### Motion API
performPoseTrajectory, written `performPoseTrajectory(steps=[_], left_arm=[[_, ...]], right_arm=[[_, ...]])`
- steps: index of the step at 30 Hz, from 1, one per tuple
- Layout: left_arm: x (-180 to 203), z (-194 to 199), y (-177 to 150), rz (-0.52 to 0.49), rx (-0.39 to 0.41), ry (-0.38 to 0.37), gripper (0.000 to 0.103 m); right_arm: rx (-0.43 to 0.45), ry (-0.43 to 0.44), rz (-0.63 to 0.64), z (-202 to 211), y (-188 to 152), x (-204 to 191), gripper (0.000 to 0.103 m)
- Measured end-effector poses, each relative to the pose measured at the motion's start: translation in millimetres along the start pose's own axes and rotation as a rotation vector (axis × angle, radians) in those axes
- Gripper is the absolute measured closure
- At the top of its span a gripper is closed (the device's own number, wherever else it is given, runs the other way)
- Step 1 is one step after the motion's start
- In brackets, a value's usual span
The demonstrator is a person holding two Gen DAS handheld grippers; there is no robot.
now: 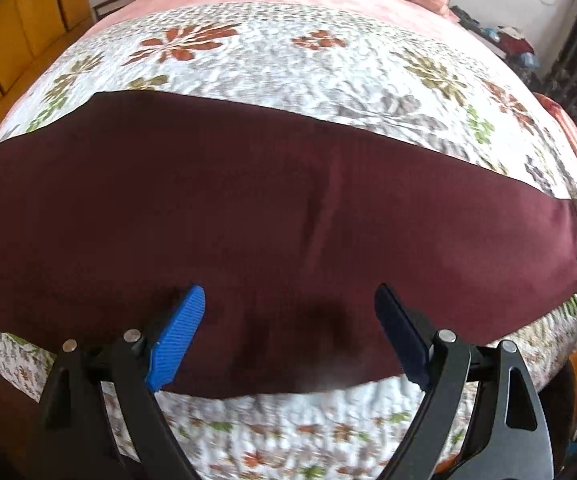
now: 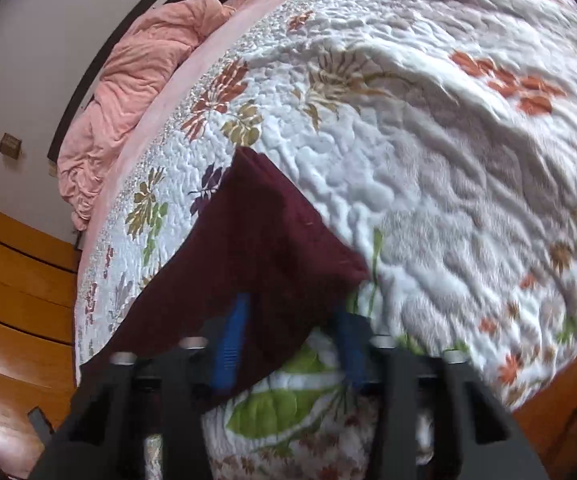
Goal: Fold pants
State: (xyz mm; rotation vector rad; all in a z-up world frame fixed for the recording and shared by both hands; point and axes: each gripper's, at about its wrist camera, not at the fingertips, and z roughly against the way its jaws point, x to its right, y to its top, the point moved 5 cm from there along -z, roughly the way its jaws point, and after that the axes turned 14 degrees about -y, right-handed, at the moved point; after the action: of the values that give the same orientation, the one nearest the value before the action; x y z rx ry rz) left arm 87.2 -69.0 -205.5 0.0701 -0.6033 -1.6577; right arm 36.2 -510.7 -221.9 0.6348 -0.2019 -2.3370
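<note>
Left wrist view is showing my left gripper point(image 1: 288, 320) hanging wide, empty, over the pants point(image 1: 248, 208) lying crosswise. My right gripper point(image 2: 288, 332), narrowed, is straddling their end corner, not pinching.

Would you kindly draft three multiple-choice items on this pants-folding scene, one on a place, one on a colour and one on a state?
1. Where do the pants lie?
A. on a wooden floor
B. on the floral quilt on the bed
C. on a chair

2. What colour are the pants?
A. dark maroon
B. pale grey
C. bright yellow

3. How does the left gripper stand?
A. clamped on the pink blanket
B. out of view
C. jaws wide apart over the pants, gripping nothing

Answers:
1 B, the quilt shows around the pants in both wrist views.
2 A, the cloth is a deep wine red throughout.
3 C, the blue fingers stand far apart with flat fabric between them.
</note>
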Motion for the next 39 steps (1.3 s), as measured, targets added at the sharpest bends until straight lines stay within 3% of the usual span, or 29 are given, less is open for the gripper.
performPoseTrajectory(steps=[2,6,9,12,14,16,19,27,33,39], left_arm=[[-9.4,1.2,2.2,0.026,0.01,0.007,0.016],[-12.9,3.3,8.4,0.037,0.021,0.004,0.016],[-2.7,2.7,8.7,0.001,0.026,-0.014,0.016],[5.4,-10.2,0.7,-0.033,-0.006,-0.018,0.016],[11.2,-17.4,-4.0,-0.098,0.006,0.02,0.015],[13.1,-19.6,-3.9,-0.13,0.013,0.03,0.014],[7.8,-13.0,2.7,-0.083,0.006,-0.023,0.015],[-29.7,32.4,16.3,0.004,0.089,-0.008,0.015],[-64.7,50.8,17.8,0.065,0.109,0.022,0.015],[-98.0,73.1,17.5,0.119,0.133,0.052,0.014]], right_arm=[[0.002,0.046,-0.024,3.6,8.0,-1.1,0.082],[0.063,0.059,-0.006,26.9,21.9,-5.5,0.086],[0.104,0.019,-0.003,42.2,27.2,-3.1,0.087],[0.076,-0.043,-0.059,30.2,27.6,18.7,0.087],[0.01,-0.069,-0.091,8.2,19.2,32.8,0.087],[0.013,-0.075,-0.093,4.0,15.1,34.5,0.087],[0.041,-0.067,-0.079,17.3,18.7,23.9,0.087],[0.22,-0.09,0.202,83.3,17.7,-75.3,0.087],[0.256,-0.032,0.352,102.9,-5.5,-153.8,0.087],[0.24,0.084,0.479,114.5,-37.9,-237.8,0.086]])
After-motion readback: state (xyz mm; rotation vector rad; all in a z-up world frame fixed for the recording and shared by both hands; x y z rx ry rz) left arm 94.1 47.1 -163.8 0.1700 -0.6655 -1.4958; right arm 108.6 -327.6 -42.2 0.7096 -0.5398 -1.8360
